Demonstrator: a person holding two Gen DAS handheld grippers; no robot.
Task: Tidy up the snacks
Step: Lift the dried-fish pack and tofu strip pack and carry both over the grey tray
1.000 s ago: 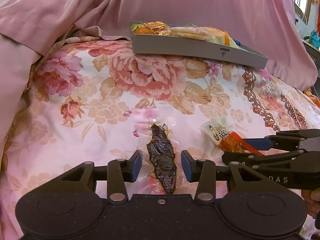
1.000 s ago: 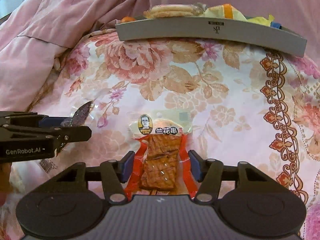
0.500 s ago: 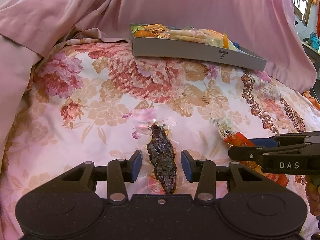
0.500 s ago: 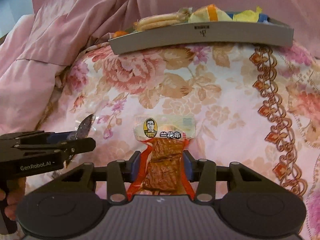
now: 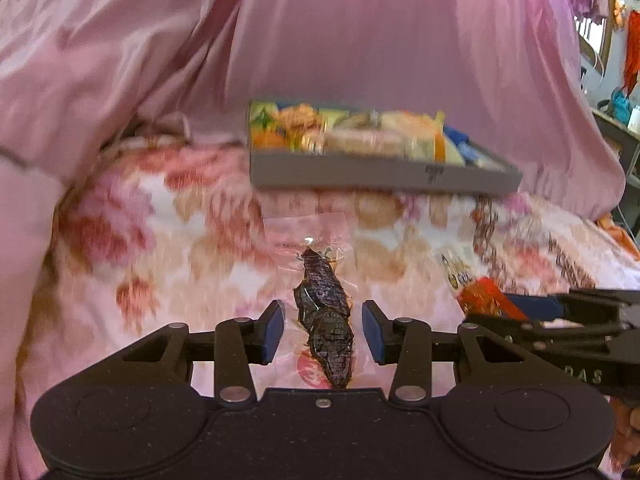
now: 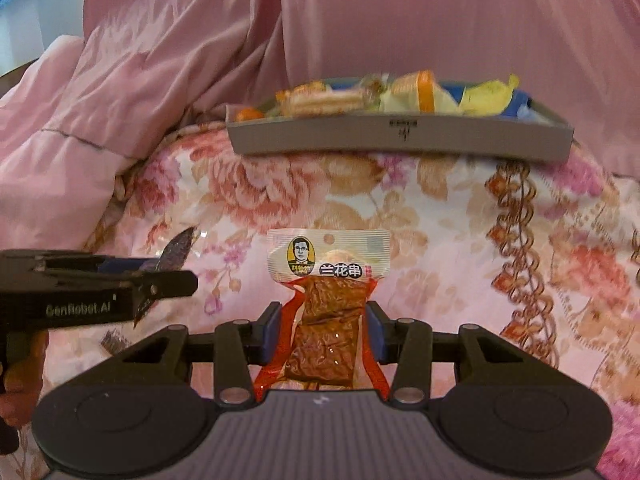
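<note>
Grey cardboard forms the shallow snack tray [image 6: 400, 138], which lies on the flowered bedspread [image 6: 460, 216] and serves as landmark. It is already filled with wrapped snacks, among them yellow and orange packets. Behind the tray rises a pink quilt [image 6: 400, 20].

On the near side of the tray, well apart from it, the right gripper [image 6: 324, 330] holds a tofu snack packet [image 6: 328, 280]. Its blue pads are pressed on the red edges of the packet from both sides, so the jaws are clamped on it. The white printed end of the packet points toward the tray.

Also on the near side of the tray, the left gripper [image 5: 323, 330] carries a dark snack in a clear wrapper [image 5: 324, 312]. The dark piece sits between the blue pads with a gap visible at each side; the clear wrapper is hard to see there, so I cannot tell whether the jaws press on it. In the right wrist view this gripper appears at the left edge, with a hand [image 6: 20, 368] under it, and the dark snack stands out from its tip.
</note>
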